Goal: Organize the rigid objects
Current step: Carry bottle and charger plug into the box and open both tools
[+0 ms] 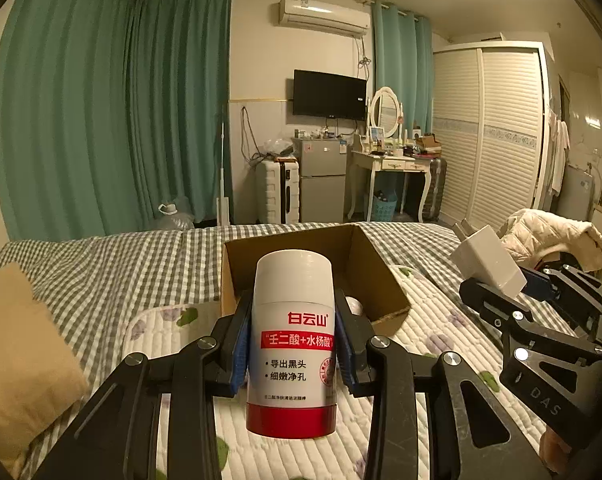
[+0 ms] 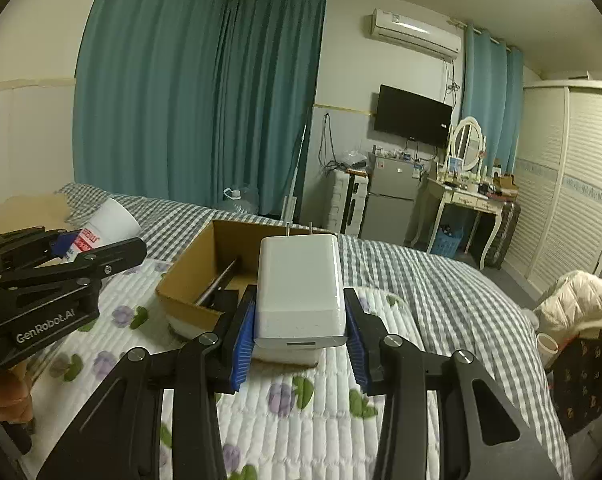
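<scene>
Left gripper (image 1: 292, 344) is clamping its jaws on a white and red bottle (image 1: 292, 340), holding it upright above the quilted bed cover (image 1: 413, 344). Right gripper (image 2: 299, 338) is gripping a white charger block (image 2: 299, 296), prongs pointing away. Both items are hanging just short of the open cardboard box (image 2: 189, 276) sitting on the bed.

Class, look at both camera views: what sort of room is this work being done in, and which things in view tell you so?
Most likely a bedroom in a home: a bed with checked bedding, a louvred wardrobe and a dressing table with an oval mirror.
</scene>
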A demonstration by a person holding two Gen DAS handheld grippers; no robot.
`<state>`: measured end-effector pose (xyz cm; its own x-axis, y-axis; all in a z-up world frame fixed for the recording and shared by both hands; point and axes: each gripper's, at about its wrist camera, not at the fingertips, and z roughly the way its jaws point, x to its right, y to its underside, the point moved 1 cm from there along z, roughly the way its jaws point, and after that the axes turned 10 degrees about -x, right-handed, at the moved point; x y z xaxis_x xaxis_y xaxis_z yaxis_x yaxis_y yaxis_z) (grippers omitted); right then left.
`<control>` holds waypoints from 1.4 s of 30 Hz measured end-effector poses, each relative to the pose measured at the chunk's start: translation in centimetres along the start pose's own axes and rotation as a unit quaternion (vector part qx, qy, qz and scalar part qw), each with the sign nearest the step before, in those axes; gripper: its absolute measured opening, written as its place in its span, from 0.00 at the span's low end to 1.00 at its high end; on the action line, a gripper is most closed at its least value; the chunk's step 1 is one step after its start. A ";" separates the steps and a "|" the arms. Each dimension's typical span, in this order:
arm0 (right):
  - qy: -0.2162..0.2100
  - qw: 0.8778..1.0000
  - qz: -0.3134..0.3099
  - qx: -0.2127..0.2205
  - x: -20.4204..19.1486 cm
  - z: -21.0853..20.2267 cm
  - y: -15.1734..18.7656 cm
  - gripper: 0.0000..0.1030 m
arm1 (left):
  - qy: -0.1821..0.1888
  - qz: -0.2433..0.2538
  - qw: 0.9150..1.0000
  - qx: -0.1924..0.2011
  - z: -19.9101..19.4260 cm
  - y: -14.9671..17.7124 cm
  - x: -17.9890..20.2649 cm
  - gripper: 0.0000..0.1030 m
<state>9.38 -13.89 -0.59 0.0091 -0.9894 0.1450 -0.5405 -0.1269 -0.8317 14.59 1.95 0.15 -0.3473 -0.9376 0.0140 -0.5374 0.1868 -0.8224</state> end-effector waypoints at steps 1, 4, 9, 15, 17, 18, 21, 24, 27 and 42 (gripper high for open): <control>0.000 1.000 -0.003 -0.001 0.0 0.5 -0.3 0.38 | 0.002 -0.001 1.000 -0.001 0.6 -0.3 -0.2 0.36; -0.001 1.000 -0.010 0.003 -0.1 2.0 -1.2 0.38 | 0.000 -0.005 1.000 -0.003 2.0 -1.2 -0.7 0.36; -0.014 1.000 -0.011 0.004 0.0 4.6 -2.6 0.38 | -0.011 -0.001 1.000 -0.006 4.3 -2.8 -1.5 0.36; -0.034 0.999 -0.003 -0.022 0.4 9.5 -4.1 0.38 | -0.006 -0.003 1.000 -0.031 8.4 -4.3 -2.4 0.36; -0.033 0.999 -0.004 -0.031 0.5 11.1 -4.4 0.38 | -0.007 0.000 0.999 -0.044 10.1 -4.6 -2.6 0.36; -0.032 0.999 -0.004 -0.040 0.6 12.1 -4.5 0.38 | -0.006 0.000 0.999 -0.048 10.7 -4.8 -2.6 0.36; -0.034 0.997 -0.007 -0.068 1.2 14.6 -4.6 0.38 | -0.008 0.007 0.997 -0.073 13.6 -5.3 -2.9 0.36; -0.037 0.994 -0.013 -0.098 1.9 17.6 -4.7 0.38 | -0.013 0.018 0.994 -0.106 16.3 -5.4 -3.1 0.36; -0.041 0.992 -0.022 -0.115 1.5 19.1 -4.7 0.38 | -0.015 0.024 0.991 -0.129 18.2 -5.4 -3.1 0.36; -0.031 0.981 -0.077 -0.174 -0.2 23.8 -4.8 0.39 | -0.011 -0.010 0.982 -0.186 22.0 -4.8 -4.1 0.38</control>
<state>32.01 -14.72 -9.39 0.1583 -0.9641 0.2133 -0.7829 -0.2542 -0.5679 35.49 -1.56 -8.46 -0.3195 -0.9475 0.0135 -0.7892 0.2581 -0.5573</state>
